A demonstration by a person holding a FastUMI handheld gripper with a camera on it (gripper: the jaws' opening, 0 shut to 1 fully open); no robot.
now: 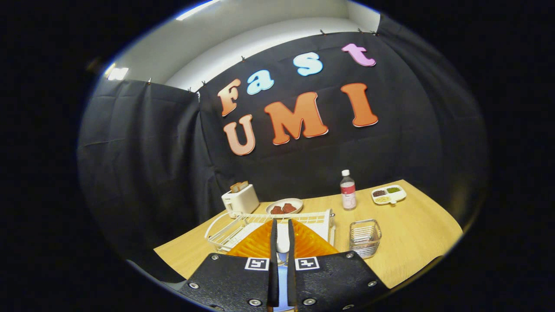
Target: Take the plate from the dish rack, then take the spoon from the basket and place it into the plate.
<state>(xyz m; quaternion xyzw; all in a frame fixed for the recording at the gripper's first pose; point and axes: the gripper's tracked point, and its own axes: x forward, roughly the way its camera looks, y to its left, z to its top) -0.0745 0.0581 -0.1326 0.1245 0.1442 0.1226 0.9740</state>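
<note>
My gripper is shut on the spoon. Its white bowl shows in the narrow gap between the two fingers, and its pale handle runs back toward me. Directly under the fingers lies the orange ribbed plate, spreading out on both sides of them; I cannot tell whether the spoon touches it. The white wire dish rack stands just beyond the plate and to its left. The wire mesh basket sits on the wooden table to the right of the fingers, apart from the plate.
Beyond the rack are a white toaster with bread in it and a small dish of reddish food. A plastic bottle and a divided white snack tray stand at the far right. The table edge runs close on the right.
</note>
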